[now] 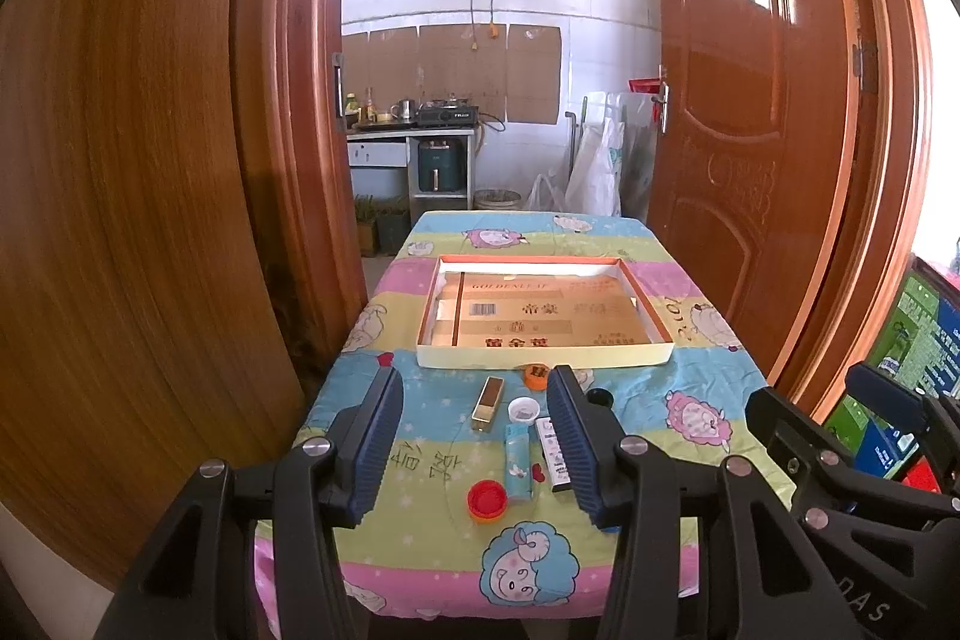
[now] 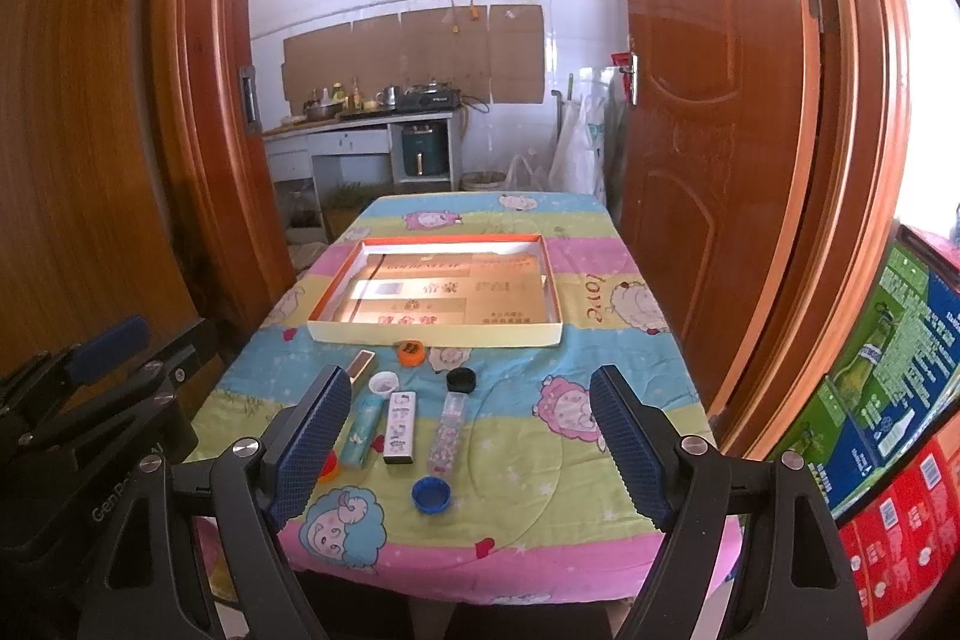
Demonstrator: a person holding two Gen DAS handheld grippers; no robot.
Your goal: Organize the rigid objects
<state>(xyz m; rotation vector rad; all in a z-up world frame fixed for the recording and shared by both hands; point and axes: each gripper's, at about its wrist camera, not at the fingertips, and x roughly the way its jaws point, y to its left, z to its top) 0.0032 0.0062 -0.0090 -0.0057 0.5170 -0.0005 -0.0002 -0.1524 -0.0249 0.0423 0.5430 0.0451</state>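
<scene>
Left gripper: the left gripper (image 1: 474,445) hangs over the near edge of the table, its blue ribbed pads spread wide with nothing between them.
Right gripper: the right gripper (image 2: 471,445) sits beside it, jaws likewise apart and empty, aimed down the table.
Nearest items: a round blue plastic bottle cap (image 2: 431,495) and a round red-orange plastic cap (image 1: 487,501) lie closest, each flat on the cartoon-sheep patterned tablecloth (image 2: 606,472).
Middle row: a slim teal lighter (image 2: 363,428), a flat white printed rectangular box (image 2: 401,427) and a clear patterned lighter (image 2: 449,433) lie side by side, lengthwise toward the tray, close together but apart.
Further row: a gold rectangular metal bar (image 1: 487,403), a small white cap (image 2: 383,382), a black round cap (image 2: 461,379) and an orange round cap (image 2: 411,352), the last just beside the tray's front wall.
Destination: a shallow cardboard tray with orange rim (image 2: 435,337), apparently empty, well beyond the nearest items.
Advice: I judge nothing is sorted yet. Start with a near, isolated piece such as the blue cap; close across its width, lift clear of neighbours, and set it inside the tray rather than on the wall.
</scene>
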